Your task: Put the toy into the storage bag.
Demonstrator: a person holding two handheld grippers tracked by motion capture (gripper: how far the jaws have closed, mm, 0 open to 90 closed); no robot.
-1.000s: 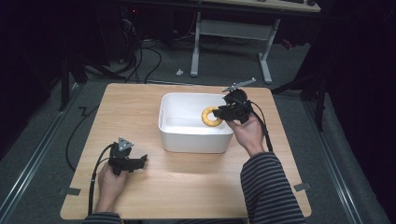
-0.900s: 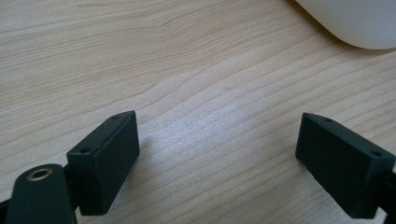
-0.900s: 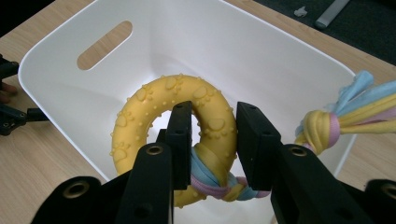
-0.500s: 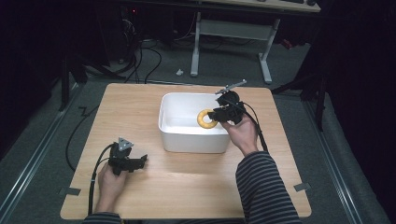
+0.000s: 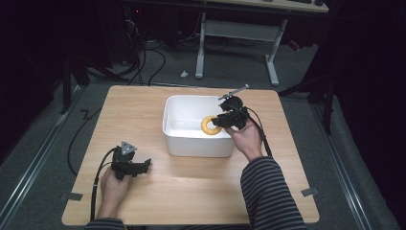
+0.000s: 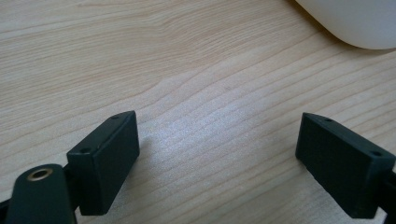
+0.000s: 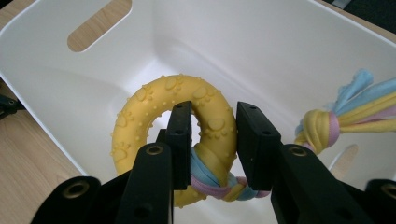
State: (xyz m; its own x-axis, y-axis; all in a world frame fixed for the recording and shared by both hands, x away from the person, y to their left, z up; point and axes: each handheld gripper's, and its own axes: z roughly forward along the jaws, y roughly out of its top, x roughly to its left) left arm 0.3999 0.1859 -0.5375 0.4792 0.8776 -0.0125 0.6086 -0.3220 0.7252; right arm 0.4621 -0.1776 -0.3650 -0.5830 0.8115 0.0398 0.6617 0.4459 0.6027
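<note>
Yellow ring toy (image 7: pixel 175 112), a knobbly rubber ring with paw prints and a braided fleece rope (image 7: pixel 219 179) knotted through it, is being held inside the white bin (image 5: pixel 174 129) by the right hand-held gripper (image 5: pixel 218 121). In the right gripper view the jaws are pinching the ring's band where the rope is wrapping round it, with one jaw sitting in the ring's hole and the other on its outer side. The rope's far knot and loose tails (image 7: pixel 345 112) are lying off to one side against the bin wall. From the high view, the ring is hanging over the right half of the bin, below the rim level or close to it; whether it is touching the bottom I cannot tell. The left hand-held gripper (image 5: pixel 141 166) is resting on the counter (image 5: pixel 191 191) near the front left corner, well apart from the bin, with its jaws standing wide and nothing between them. Judging by this, the work is at the placing step: the toy is being lowered into the bin and not yet let go. The next move is likely calling for easing the ring down until it is resting on the bin floor, then spreading the jaws and lifting straight up so that the rope is not catching on a jaw.
</note>
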